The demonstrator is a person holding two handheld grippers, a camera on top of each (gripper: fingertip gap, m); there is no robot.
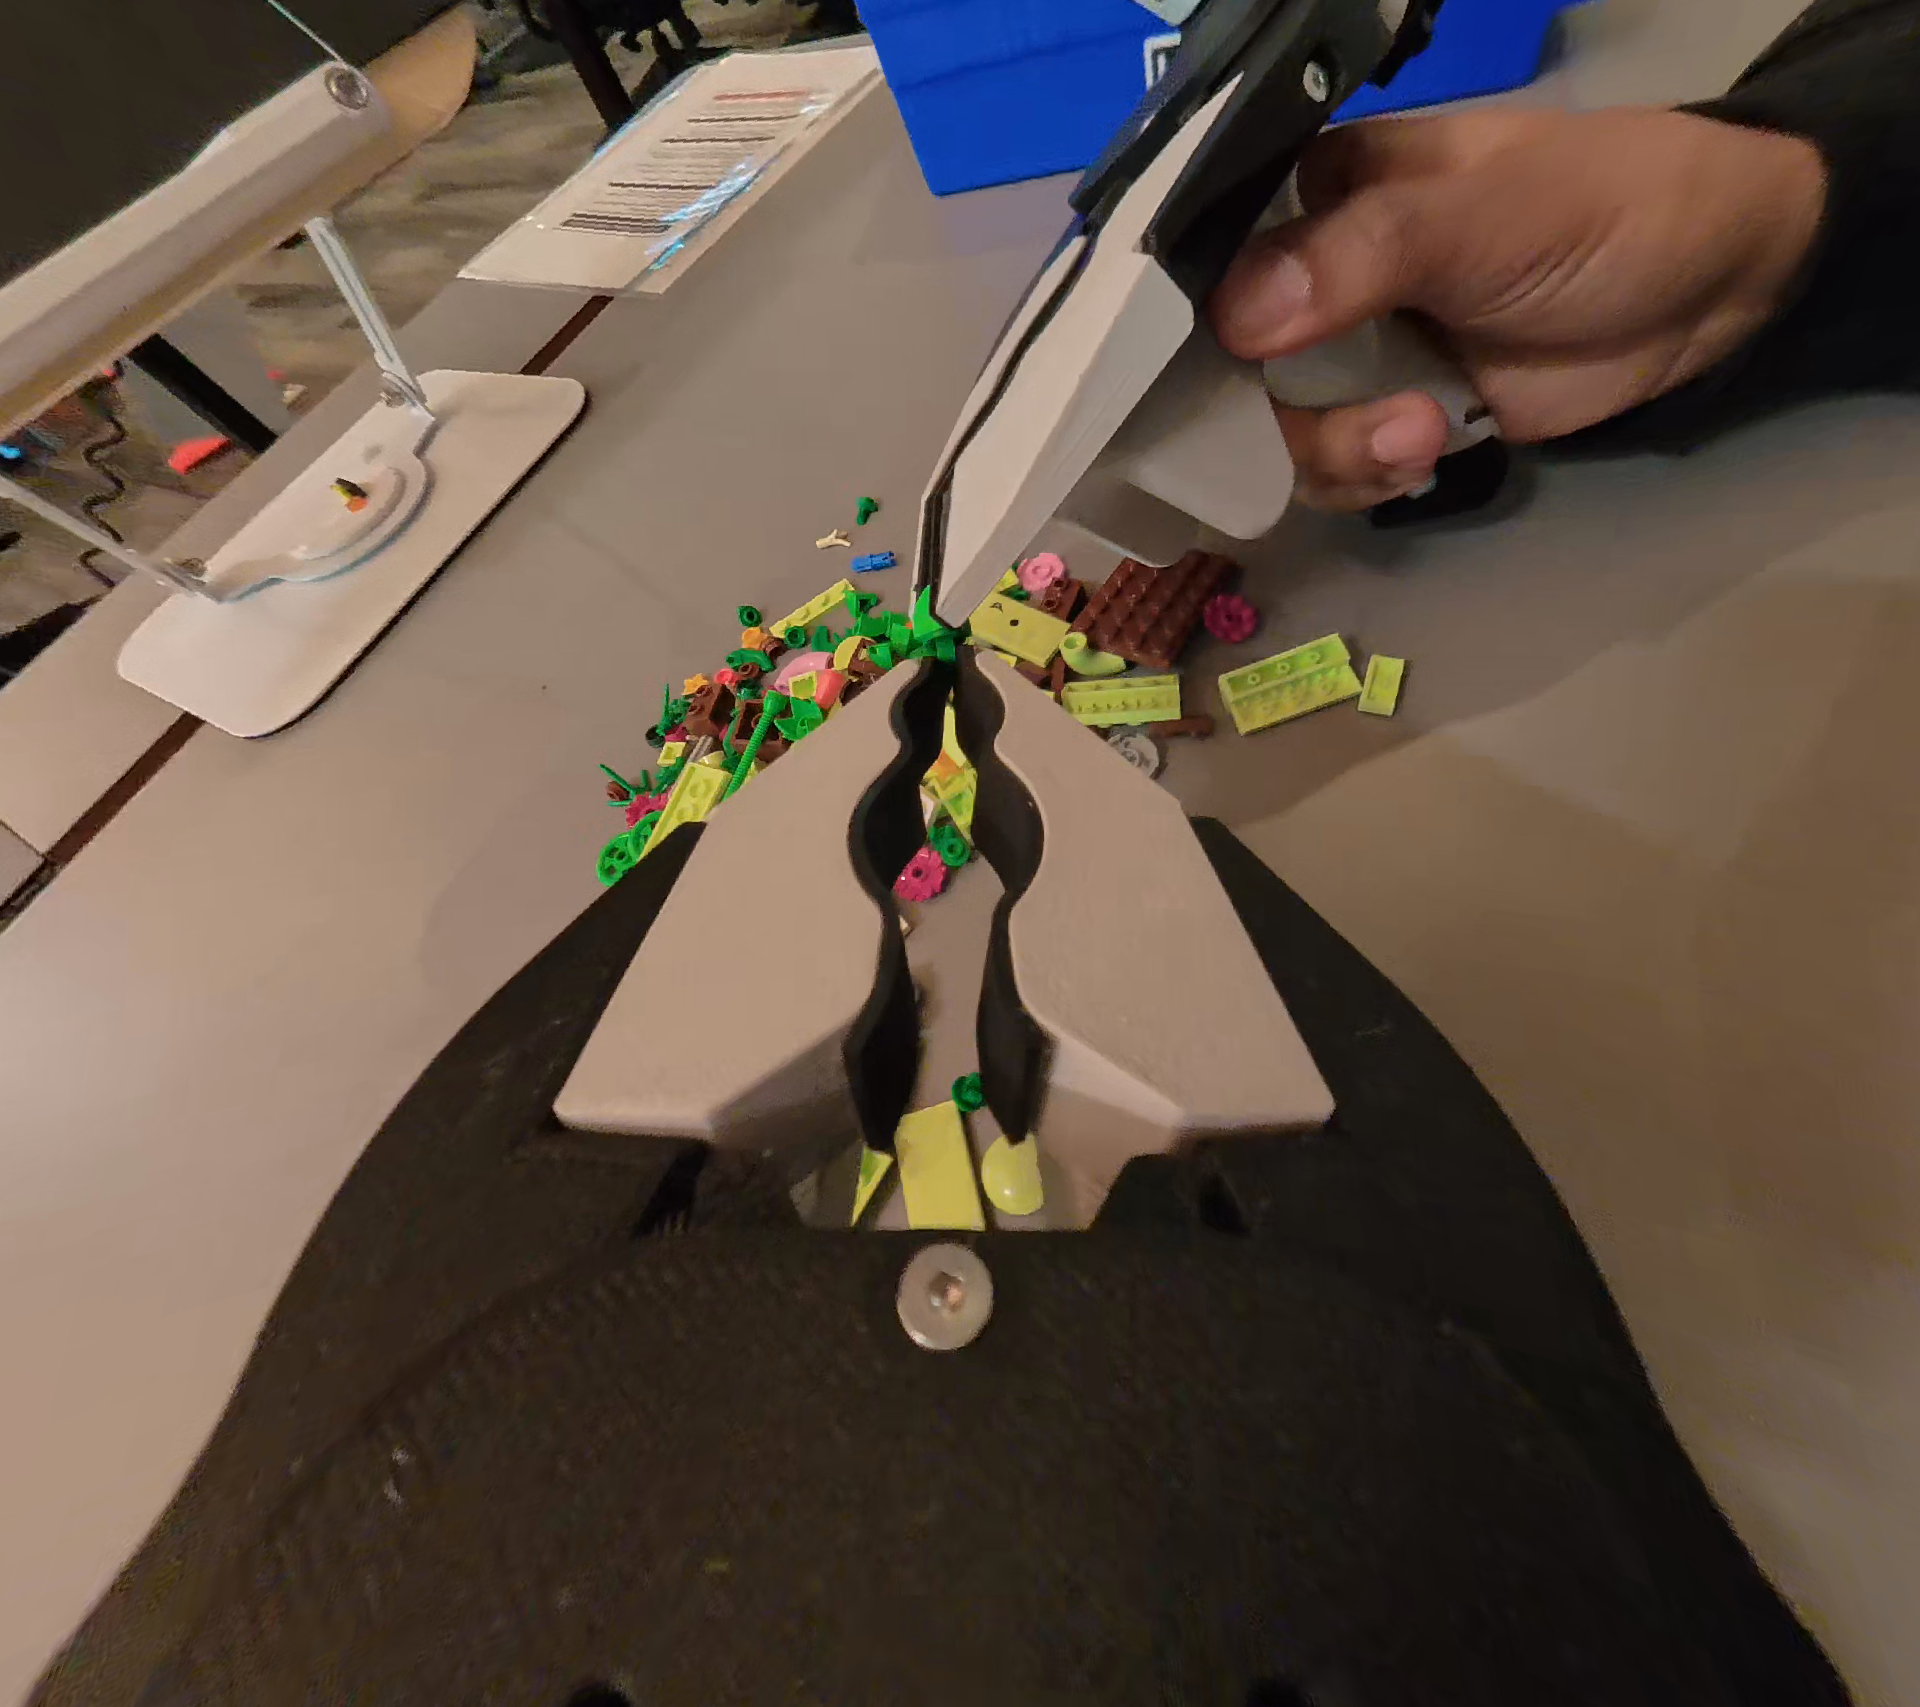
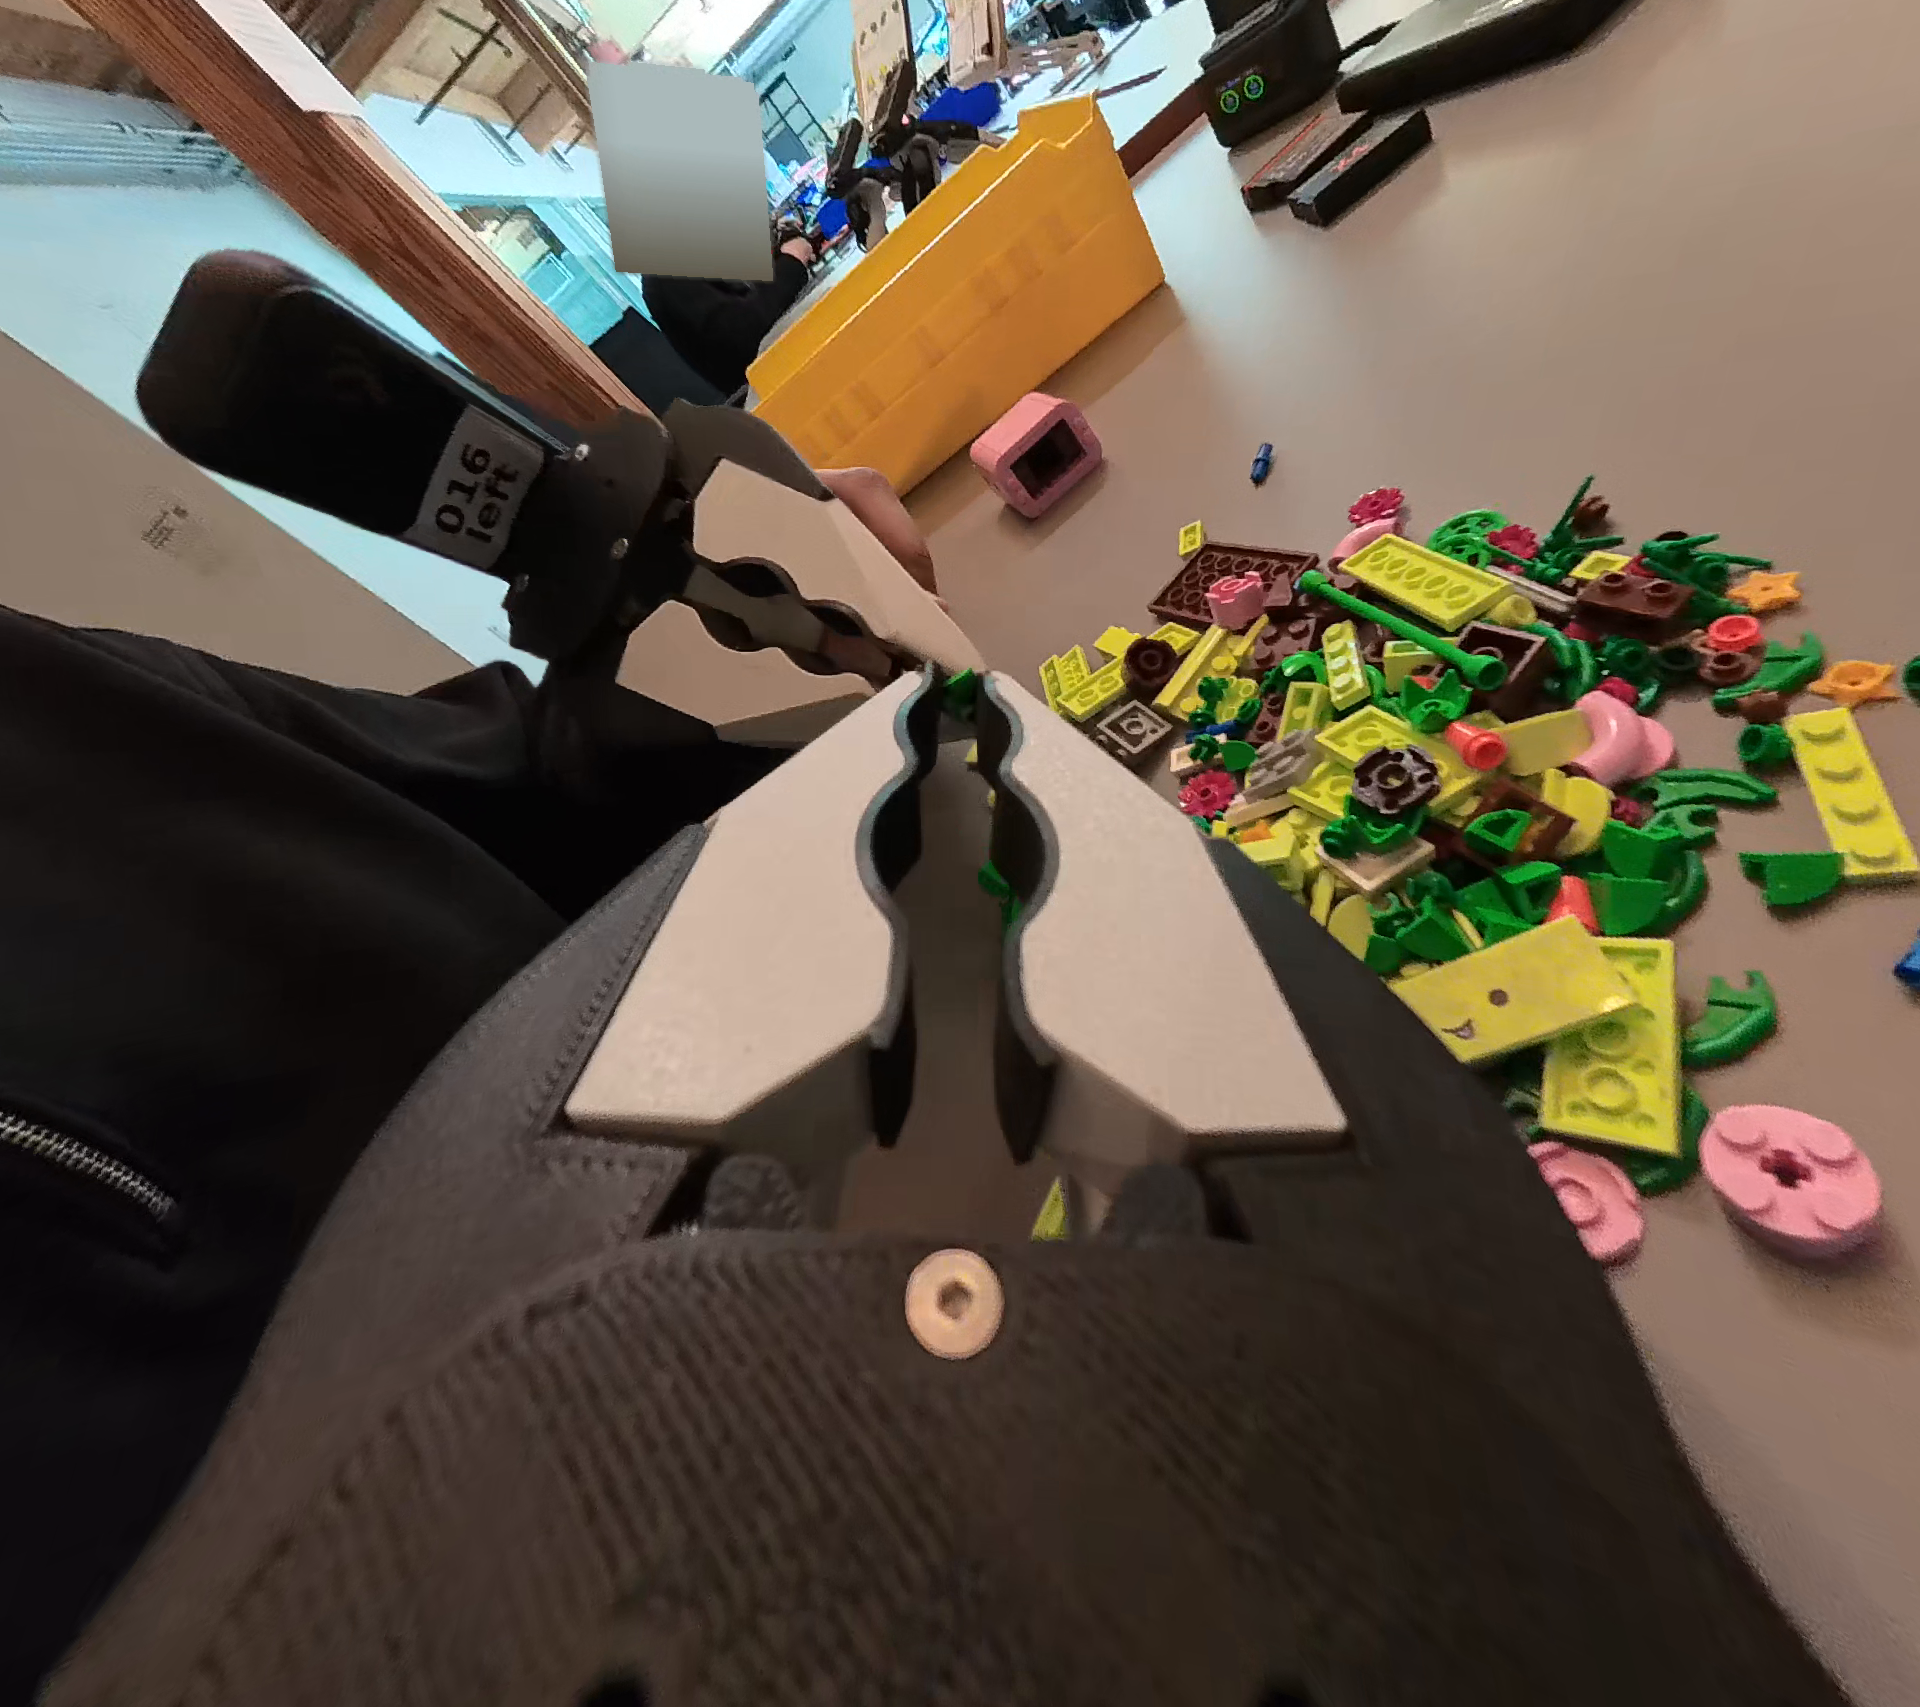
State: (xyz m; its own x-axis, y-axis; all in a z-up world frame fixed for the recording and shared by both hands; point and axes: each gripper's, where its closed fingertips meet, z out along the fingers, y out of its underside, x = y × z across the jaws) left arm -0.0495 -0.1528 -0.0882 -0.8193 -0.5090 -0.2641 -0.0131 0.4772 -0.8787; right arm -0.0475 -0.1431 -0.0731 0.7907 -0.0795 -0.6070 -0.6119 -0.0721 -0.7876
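A pile of small toy bricks (image 1: 790, 701), green, lime, brown and pink, lies on the grey table (image 1: 416, 878); it also shows in the right wrist view (image 2: 1455, 774). My left gripper (image 1: 949, 670) and my right gripper (image 2: 956, 683) meet tip to tip just above the pile's edge. A small green piece (image 1: 938, 639) sits pinched between them and also shows in the right wrist view (image 2: 961, 686). Both sets of jaws are nearly closed on it. The right gripper (image 1: 932, 608) comes down from above, held by a hand (image 1: 1507, 286). The left gripper (image 2: 909, 665) comes in from the left.
A blue bin (image 1: 997, 57) stands behind the pile, and a yellow bin (image 2: 966, 307) and a pink cube (image 2: 1039, 452) beyond it. A white stand base (image 1: 353, 545) and a printed sheet (image 1: 686, 171) lie left. Black devices (image 2: 1278, 47) sit far back. A brown plate (image 1: 1153, 608) lies in the pile.
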